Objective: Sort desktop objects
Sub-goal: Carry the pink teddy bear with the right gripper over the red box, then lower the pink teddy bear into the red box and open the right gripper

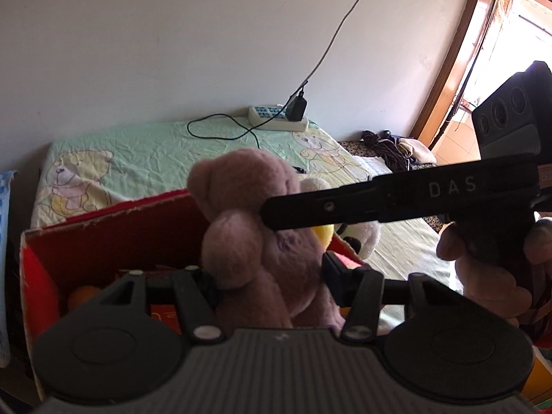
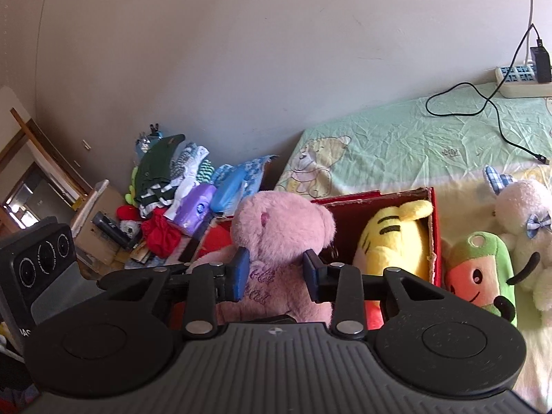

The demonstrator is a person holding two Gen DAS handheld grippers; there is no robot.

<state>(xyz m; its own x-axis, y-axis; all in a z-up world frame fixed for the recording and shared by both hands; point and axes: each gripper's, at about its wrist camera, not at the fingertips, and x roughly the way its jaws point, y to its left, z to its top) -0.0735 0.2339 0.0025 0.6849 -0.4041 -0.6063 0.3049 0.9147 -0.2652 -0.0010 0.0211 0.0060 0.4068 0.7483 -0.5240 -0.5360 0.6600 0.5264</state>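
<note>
fingers of the right gripper (image 2: 276, 274) pinch the pink teddy bear (image 2: 279, 241) at chest level, blue pads (image 2: 241, 272) pressed into the plush on both sides — narrow gap, firmly gripping. left gripper (image 1: 269, 276) also has its fingers on either side of the same bear lower down; they look closed onto the body, though the left pad is mostly hidden by plush. the bear hangs upright over the red cardboard box (image 2: 436, 234), which sits on the bed (image 2: 431, 138) near its left edge beside the wall. two-gripper hold likely steadies the floppy toy so it drops in straight. yellow striped plush (image 2: 393, 241) already lies inside the box at its right end — sorting looks partly done. watermelon plush (image 2: 479, 272) and white plush (image 2: 524, 217) are on the bed just right of the box, not yet in. a hand (image 1: 490, 276) grips the right gripper's handle.
</note>
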